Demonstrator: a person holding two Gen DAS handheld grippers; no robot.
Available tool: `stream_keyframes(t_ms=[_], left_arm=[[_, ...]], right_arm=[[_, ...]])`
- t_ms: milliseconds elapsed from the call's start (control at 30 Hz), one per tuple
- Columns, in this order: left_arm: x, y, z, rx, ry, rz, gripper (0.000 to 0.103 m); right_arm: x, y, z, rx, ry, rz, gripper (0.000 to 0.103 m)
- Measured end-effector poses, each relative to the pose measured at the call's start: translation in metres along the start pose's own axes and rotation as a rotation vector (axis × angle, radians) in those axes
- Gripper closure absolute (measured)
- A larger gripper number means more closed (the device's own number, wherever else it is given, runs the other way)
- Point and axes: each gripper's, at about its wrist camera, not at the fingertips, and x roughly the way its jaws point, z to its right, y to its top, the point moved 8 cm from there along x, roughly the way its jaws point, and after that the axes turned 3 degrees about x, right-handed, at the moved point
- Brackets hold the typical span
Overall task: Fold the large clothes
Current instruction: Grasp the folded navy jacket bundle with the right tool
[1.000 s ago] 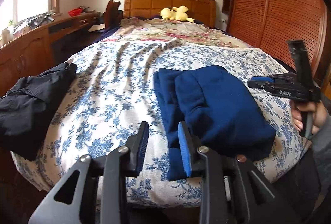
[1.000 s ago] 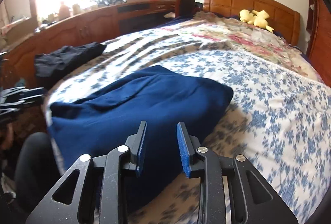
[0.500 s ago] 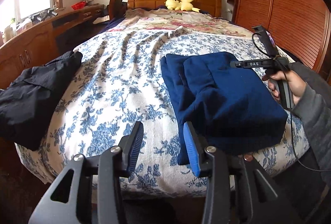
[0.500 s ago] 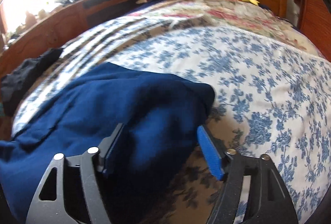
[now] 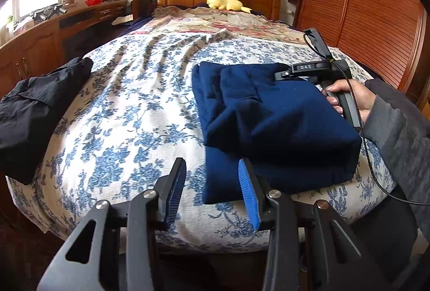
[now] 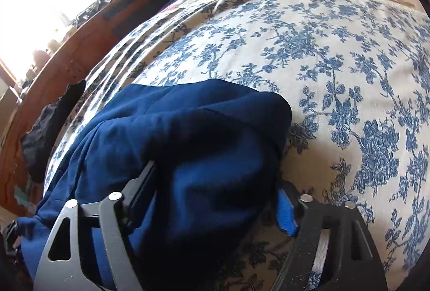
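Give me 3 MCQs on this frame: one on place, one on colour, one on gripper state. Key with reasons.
1. Where does the black garment lie relative to the folded sweater?
A. On top of it
B. Apart, at the bed's left edge
C. Under it

2. What colour is the plush toy by the headboard?
A. Yellow
B. Red
C. Green

3. How does the right hand-held gripper stand?
A. Shut on nothing
B. Open, fingers on either side of a fold of the sweater
C. Out of view

Key:
1 B: the black garment drapes over the left edge, with bare floral bedspread between it and the navy sweater.
2 A: the plush toy is yellow.
3 B: the right hand-held gripper has its fingers wide apart with sweater cloth bunched between; the left hand-held gripper hangs open too.
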Motion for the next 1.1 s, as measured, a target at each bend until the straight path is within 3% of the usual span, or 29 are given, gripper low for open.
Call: stream_keyframes(t_ms=[33, 100, 200, 500, 867, 1100], left_arm=[[0.003, 0.0, 0.002, 0.001, -0.004, -0.008, 0.064], [0.007, 0.002, 0.007, 0.008, -0.011, -0.017, 0.064], [0.01, 0.009, 0.013, 0.026, -0.015, -0.006, 0.064], [0.023, 0.004, 0.009, 0.009, -0.023, -0.028, 0.064], [0.03, 0.005, 0.004, -0.001, -0.024, -0.034, 0.064], [0.037, 0.001, 0.002, -0.002, -0.027, -0.05, 0.064]], right_arm=[[-0.001, 0.0, -0.002, -0.008, 0.007, 0.0, 0.047], [-0.006, -0.001, -0.007, -0.017, 0.047, -0.003, 0.08], [-0.029, -0.002, -0.014, -0.039, 0.067, 0.031, 0.086], [-0.098, -0.028, -0.011, -0.134, -0.037, 0.12, 0.087], [-0.068, -0.034, 0.01, -0.129, -0.138, 0.064, 0.08], [-0.055, -0.032, 0.017, -0.126, -0.176, 0.047, 0.062]])
